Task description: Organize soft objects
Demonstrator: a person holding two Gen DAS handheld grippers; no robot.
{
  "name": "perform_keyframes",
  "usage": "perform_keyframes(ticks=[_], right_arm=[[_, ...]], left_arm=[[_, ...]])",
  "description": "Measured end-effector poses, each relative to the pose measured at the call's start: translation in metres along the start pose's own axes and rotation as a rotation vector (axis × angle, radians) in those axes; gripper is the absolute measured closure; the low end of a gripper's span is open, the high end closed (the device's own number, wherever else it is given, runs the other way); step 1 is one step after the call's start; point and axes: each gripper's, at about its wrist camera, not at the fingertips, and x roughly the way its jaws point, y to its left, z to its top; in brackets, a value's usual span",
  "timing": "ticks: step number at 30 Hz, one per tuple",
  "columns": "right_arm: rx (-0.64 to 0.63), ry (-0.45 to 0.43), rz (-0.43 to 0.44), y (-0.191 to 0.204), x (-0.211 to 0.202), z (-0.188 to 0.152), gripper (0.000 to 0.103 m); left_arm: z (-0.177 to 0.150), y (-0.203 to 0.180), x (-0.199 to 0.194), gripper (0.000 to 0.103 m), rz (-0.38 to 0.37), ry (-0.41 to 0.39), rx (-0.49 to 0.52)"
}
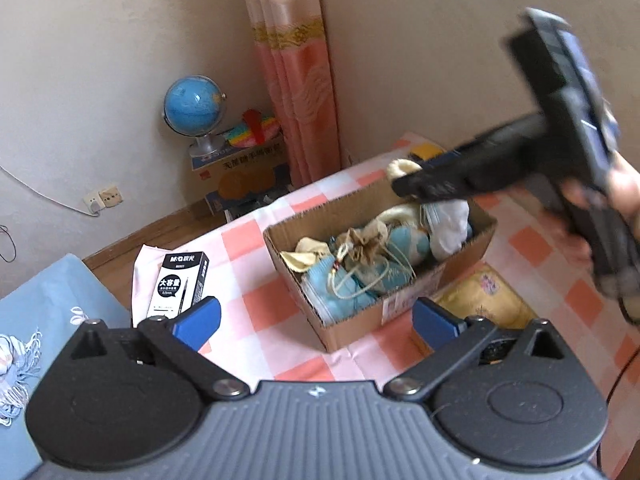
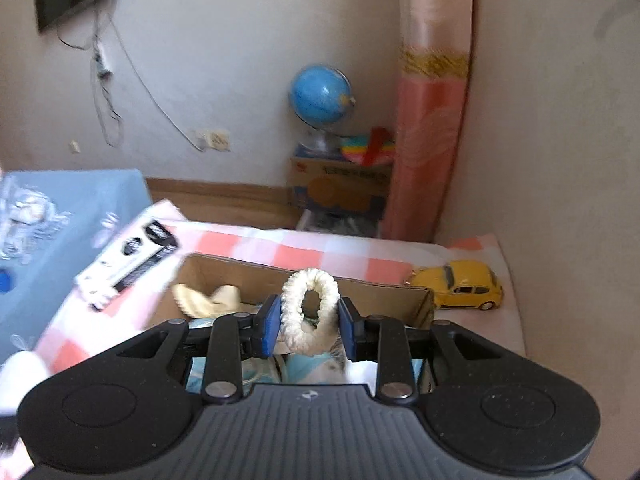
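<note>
An open cardboard box (image 1: 400,308) sits on a pink-and-white checked cloth (image 1: 256,312). It holds soft things: blue socks (image 1: 344,292), a beige drawstring pouch (image 1: 366,246) and white cloth (image 1: 452,224). My right gripper (image 2: 308,324) is shut on a cream scrunchie (image 2: 308,312) and holds it above the box (image 2: 224,270). In the left wrist view the right gripper (image 1: 404,180) hangs over the box's far end, with the scrunchie (image 1: 402,168) at its tips. My left gripper (image 1: 316,316) is open and empty, in front of the box.
A black-and-white pen box (image 1: 180,284) lies left of the cardboard box. A yellow cloth item (image 1: 484,296) lies to its right. A yellow toy car (image 2: 460,286) stands beyond the box. A blue cloth (image 1: 52,300) is at the left. A globe (image 1: 192,106) stands in the corner.
</note>
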Motion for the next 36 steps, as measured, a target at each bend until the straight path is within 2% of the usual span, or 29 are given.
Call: perform_keyframes(ticks=[5, 7, 9, 15, 18, 21, 27, 31, 36], right_arm=[[-0.016, 0.014, -0.045, -0.001, 0.007, -0.003, 0.049], [-0.009, -0.005, -0.04, -0.001, -0.001, -0.004, 0.029], [-0.005, -0.026, -0.035, 0.0, -0.012, -0.005, 0.015], [0.017, -0.058, -0.066, 0.007, -0.054, -0.013, 0.0], [0.047, -0.042, -0.092, 0.011, -0.078, -0.025, 0.0], [0.08, -0.004, -0.14, 0.013, -0.1, -0.041, 0.0], [0.17, 0.05, -0.242, 0.014, -0.141, -0.082, 0.0], [0.192, 0.054, -0.257, 0.021, -0.163, -0.105, 0.0], [0.198, 0.054, -0.262, 0.032, -0.174, -0.12, 0.0]], left_arm=[[-0.009, -0.009, -0.001, 0.001, 0.0, 0.006, 0.014], [-0.01, -0.014, -0.004, 0.001, 0.019, -0.001, 0.023], [-0.011, -0.017, -0.007, 0.001, 0.02, -0.003, 0.016], [-0.019, -0.026, -0.029, 0.001, -0.009, -0.004, -0.087], [-0.025, -0.035, -0.042, 0.001, 0.015, -0.019, -0.103], [-0.03, -0.046, -0.053, 0.001, 0.083, -0.024, -0.114], [-0.043, -0.051, -0.069, 0.001, 0.121, 0.006, -0.236], [-0.05, -0.049, -0.073, 0.001, 0.152, 0.013, -0.308], [-0.056, -0.054, -0.072, 0.001, 0.151, 0.037, -0.325]])
